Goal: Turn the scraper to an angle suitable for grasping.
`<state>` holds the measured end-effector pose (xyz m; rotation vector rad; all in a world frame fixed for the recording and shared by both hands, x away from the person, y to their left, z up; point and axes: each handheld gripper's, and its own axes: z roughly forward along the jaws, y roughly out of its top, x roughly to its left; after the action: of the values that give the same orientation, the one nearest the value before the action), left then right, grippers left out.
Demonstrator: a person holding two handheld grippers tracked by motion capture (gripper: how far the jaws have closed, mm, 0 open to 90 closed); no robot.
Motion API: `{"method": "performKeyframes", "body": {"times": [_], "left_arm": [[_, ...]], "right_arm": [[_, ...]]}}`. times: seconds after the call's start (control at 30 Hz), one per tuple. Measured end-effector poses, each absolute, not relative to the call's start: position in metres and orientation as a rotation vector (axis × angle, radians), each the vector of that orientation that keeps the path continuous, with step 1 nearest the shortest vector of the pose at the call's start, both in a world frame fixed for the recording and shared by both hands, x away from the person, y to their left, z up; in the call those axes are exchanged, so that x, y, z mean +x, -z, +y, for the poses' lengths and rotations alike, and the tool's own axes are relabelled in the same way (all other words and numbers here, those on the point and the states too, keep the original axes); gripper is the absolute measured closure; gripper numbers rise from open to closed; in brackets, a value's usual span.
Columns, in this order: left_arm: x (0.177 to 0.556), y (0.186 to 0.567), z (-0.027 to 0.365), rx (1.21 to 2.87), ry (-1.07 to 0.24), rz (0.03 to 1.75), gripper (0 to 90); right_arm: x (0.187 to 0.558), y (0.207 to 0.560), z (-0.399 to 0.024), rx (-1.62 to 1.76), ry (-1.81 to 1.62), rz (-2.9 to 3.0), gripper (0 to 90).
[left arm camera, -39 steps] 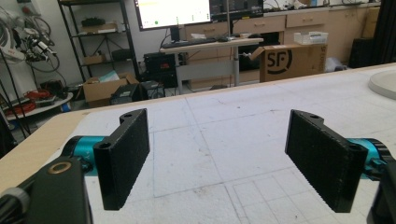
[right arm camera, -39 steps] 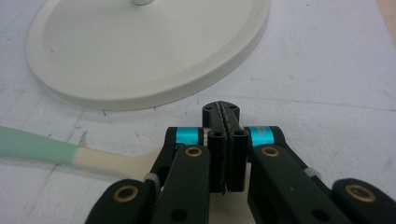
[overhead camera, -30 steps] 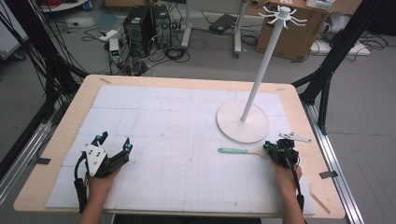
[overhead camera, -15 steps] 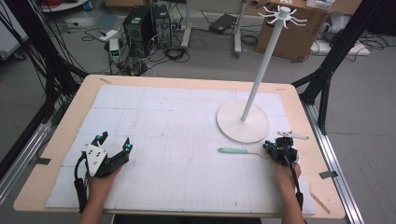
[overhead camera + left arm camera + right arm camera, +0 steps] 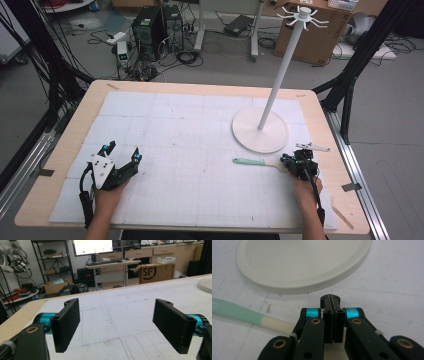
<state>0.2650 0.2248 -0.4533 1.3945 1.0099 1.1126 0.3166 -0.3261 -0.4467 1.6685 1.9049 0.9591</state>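
Note:
A tool with a mint-green handle [image 5: 249, 161] and a cream end lies flat on the white gridded mat. In the right gripper view the green handle [image 5: 234, 312] runs in from the left and its cream end passes under the gripper's body. My right gripper [image 5: 287, 160] rests low on the mat at that cream end. Its jaws [image 5: 330, 300] are pressed together, nothing visible between them, and they point at the white stand base [image 5: 304, 262]. My left gripper [image 5: 122, 151] sits at the mat's front left, jaws wide open [image 5: 122, 325] over bare mat.
The white stand's round base [image 5: 260, 131] carries a tall pole with hooks on top [image 5: 300, 12], just beyond the right gripper. The wooden table edge [image 5: 345, 165] is close on the right. Computers, cables and a cardboard box stand on the floor behind the table.

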Motion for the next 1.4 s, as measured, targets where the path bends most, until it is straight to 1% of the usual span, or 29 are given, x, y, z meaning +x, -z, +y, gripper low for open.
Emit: {"method": "performKeyframes", "body": {"times": [0.57, 0.97, 1.4], "left_arm": [[0.265, 0.453, 0.224, 1.392, -1.113, 1.010, 22.5], [0.265, 0.453, 0.225, 1.395, -1.113, 1.010, 22.5], [0.265, 0.453, 0.225, 1.394, -1.111, 1.010, 22.5]], "right_arm": [[0.290, 0.448, -0.321, 1.648, -1.026, 1.923, 90.0], [0.276, 0.443, -0.308, 1.596, -1.066, 1.939, 90.0], [0.274, 0.439, -0.270, 1.477, -1.117, 2.039, 90.0]]}}
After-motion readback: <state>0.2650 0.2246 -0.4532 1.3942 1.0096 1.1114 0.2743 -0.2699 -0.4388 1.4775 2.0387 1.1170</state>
